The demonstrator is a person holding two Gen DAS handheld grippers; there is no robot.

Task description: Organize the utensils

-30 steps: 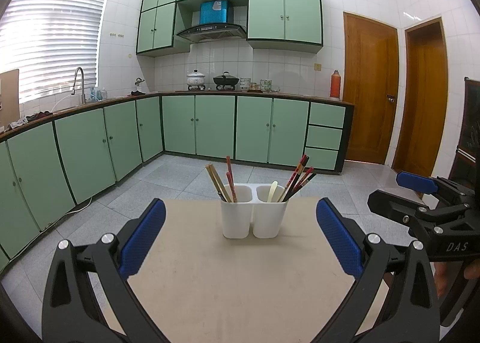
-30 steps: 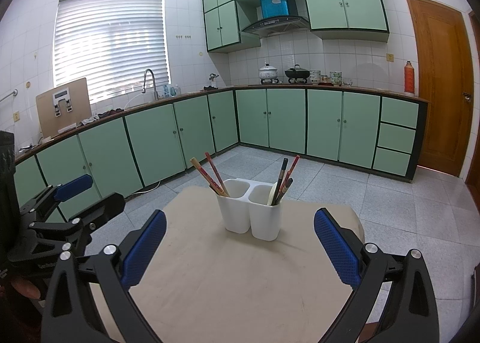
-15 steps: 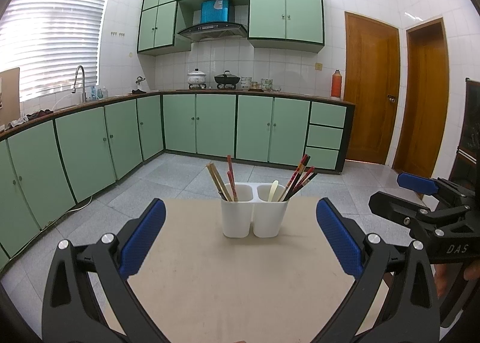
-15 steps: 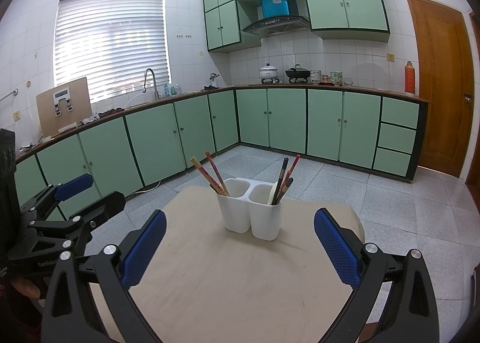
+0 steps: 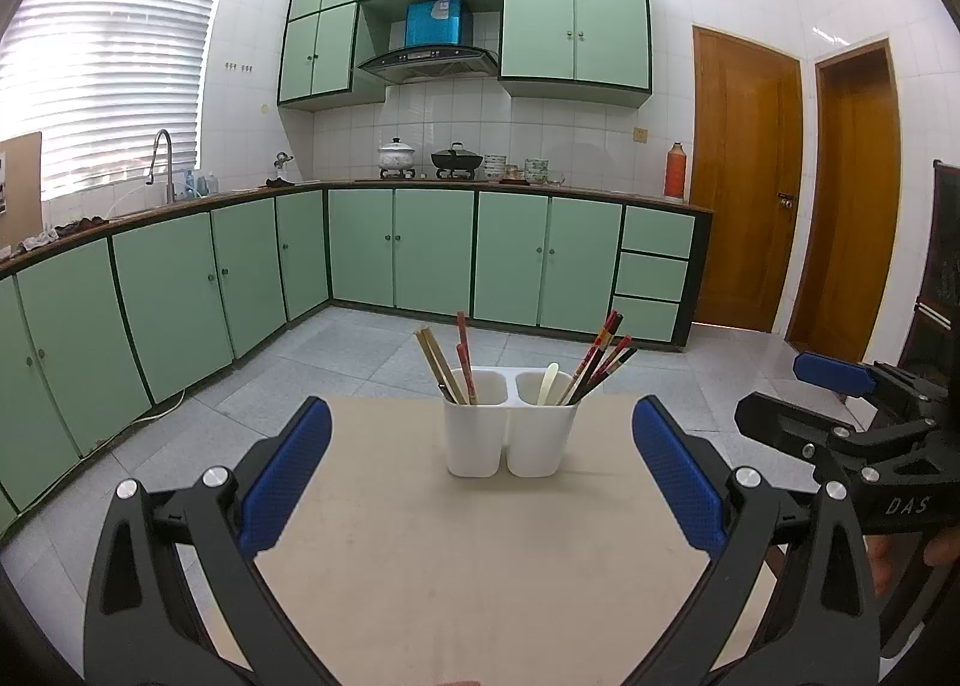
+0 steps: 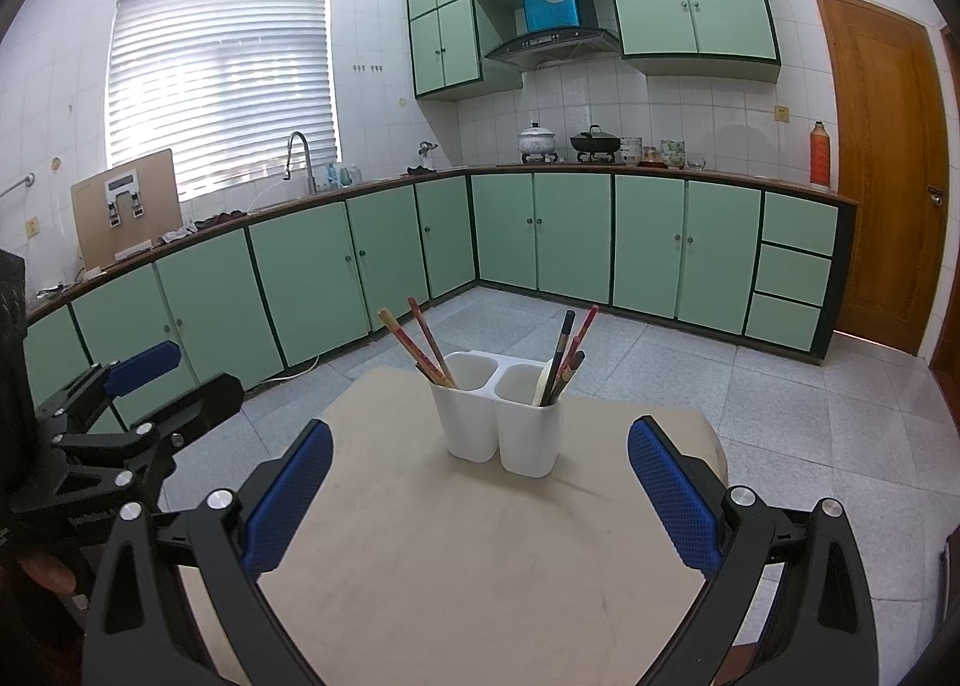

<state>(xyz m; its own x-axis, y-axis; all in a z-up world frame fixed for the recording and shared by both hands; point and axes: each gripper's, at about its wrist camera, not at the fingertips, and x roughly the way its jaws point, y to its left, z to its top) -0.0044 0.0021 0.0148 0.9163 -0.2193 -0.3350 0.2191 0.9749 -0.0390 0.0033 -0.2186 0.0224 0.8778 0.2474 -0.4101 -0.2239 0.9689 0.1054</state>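
Observation:
A white two-cup utensil holder [image 5: 510, 422] [image 6: 498, 416] stands at the far end of a beige table [image 5: 480, 566] [image 6: 468, 566]. Its left cup holds tan and red chopsticks [image 5: 447, 362] [image 6: 420, 344]. Its right cup holds dark and red chopsticks [image 5: 600, 359] [image 6: 567, 353] and a cream spoon [image 5: 547, 383]. My left gripper [image 5: 480, 470] is open and empty, short of the holder. My right gripper [image 6: 480, 482] is open and empty too. Each gripper shows at the edge of the other's view, the right one [image 5: 840, 404] and the left one [image 6: 144, 380].
Green kitchen cabinets [image 5: 420, 260] line the back and left walls, with a sink tap [image 5: 161, 158] and pots [image 5: 456, 158] on the counter. Two wooden doors [image 5: 744, 176] stand at the right. Grey tiled floor [image 6: 780, 386] surrounds the table.
Nothing has moved apart from a slight drift of the views. Both grippers stay open.

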